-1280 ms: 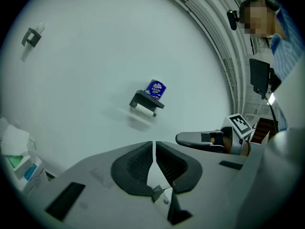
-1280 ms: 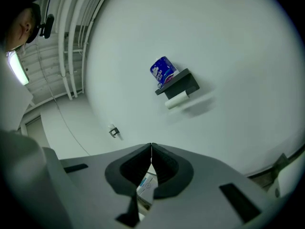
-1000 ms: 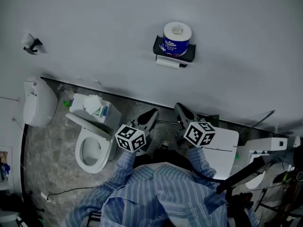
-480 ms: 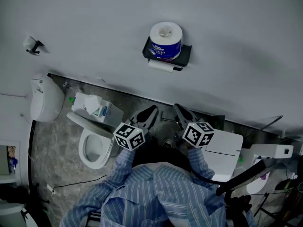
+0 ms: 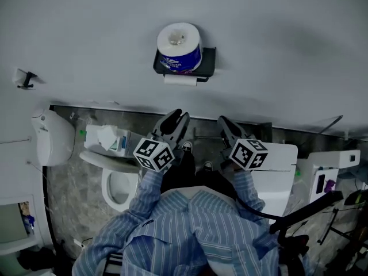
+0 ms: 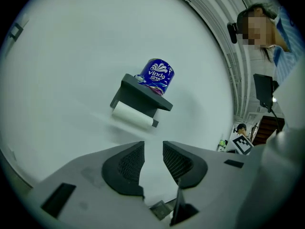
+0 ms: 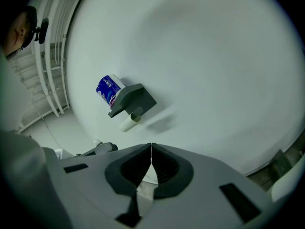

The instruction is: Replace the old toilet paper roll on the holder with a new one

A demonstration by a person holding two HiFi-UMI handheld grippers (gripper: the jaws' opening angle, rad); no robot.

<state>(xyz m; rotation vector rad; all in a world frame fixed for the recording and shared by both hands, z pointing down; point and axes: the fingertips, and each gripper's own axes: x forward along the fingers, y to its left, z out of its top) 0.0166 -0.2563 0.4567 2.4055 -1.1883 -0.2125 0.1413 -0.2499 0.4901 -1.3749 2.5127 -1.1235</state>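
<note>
Old roll [image 5: 180,80] is hanging on the wall holder [image 5: 208,62], wrapped new roll [image 5: 179,48] sitting on top, swap not yet begun; left claw [image 5: 174,121] is opening empty, right claw [image 5: 228,126] is sitting closed, empty.

Wears a long-sleeved shirt [image 5: 190,234], pale blue with thin white stripes. Grey left tool [image 5: 178,115], with jaws opening on empty air, and grey right tool [image 5: 223,120], each with a black-and-white marker cube [image 5: 153,154].
</note>
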